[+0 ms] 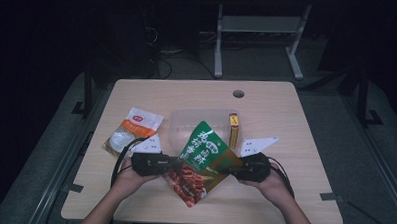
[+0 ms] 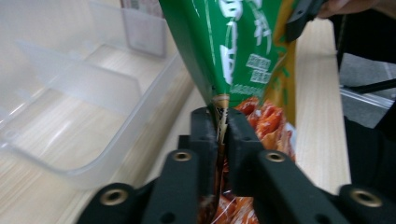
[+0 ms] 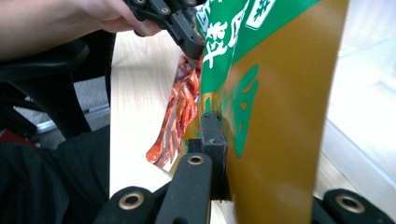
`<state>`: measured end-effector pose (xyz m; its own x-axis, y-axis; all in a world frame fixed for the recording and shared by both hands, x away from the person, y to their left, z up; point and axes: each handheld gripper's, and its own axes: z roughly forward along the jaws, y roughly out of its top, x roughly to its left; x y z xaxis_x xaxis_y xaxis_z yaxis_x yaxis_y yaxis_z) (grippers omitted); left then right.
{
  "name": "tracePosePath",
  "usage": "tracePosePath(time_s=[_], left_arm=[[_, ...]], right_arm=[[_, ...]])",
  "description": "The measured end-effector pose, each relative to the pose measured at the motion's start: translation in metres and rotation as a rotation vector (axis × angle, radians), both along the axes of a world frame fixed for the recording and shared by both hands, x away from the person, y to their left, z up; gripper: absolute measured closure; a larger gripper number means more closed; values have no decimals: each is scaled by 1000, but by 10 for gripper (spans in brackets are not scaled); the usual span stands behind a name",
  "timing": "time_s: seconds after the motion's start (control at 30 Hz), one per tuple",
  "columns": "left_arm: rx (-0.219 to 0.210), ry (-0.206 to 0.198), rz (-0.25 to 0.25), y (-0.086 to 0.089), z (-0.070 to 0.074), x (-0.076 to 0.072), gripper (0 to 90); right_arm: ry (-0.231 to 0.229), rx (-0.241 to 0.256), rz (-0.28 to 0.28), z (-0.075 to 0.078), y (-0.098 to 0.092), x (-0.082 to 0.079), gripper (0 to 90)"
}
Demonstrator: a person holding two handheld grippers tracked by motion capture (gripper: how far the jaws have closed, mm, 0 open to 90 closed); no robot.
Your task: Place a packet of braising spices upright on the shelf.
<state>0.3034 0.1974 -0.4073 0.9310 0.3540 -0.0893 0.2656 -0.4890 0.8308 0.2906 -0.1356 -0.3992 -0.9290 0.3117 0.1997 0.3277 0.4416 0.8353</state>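
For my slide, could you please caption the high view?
Both tools, left and right, grip a green snack pouch before a clear plastic bin.

The light wooden table [image 1: 286,120] has rounded corners and a round cable hole [image 1: 238,93] near its far edge, right of the middle. A clear plastic container [image 1: 181,125] sits at the centre. Toward the left edge, just beside the container, lies a white and orange pouch [image 1: 133,129]. A narrow yellow box [image 1: 233,128] lies against the container's right side. The green and red snack bag [image 1: 202,162] lies between the container and the near edge, its top overlapping the container.
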Motion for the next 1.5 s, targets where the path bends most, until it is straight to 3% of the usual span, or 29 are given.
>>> tracePosePath(time_s=[0.03,0.17,0.43,0.53,0.73,0.77,0.9,1.03,1.33,1.5], left_arm=[[6,-7,6,1,0,0,714],[29,-20,65,12,1,0,572],[20,-17,122,28,-1,-2,498],[19,-15,120,28,-3,-2,483],[65,-14,99,24,-10,-2,445],[74,-13,91,23,-11,-2,424],[92,-11,73,20,-12,-2,383],[103,6,67,18,-17,-1,343],[98,17,73,15,-21,-1,304],[95,17,73,15,-21,-1,304]], right_arm=[[-9,-9,11,3,2,-1,900],[-37,-30,29,8,5,-1,900],[-84,-3,49,24,1,1,900],[-100,-2,48,29,1,1,900],[-125,-8,54,37,-4,2,900],[-157,-29,57,44,-6,1,900],[-164,-25,47,52,-10,0,900],[-205,-55,42,64,-14,0,900],[-248,-36,27,91,-20,4,900],[-268,-58,37,105,-18,8,900]])
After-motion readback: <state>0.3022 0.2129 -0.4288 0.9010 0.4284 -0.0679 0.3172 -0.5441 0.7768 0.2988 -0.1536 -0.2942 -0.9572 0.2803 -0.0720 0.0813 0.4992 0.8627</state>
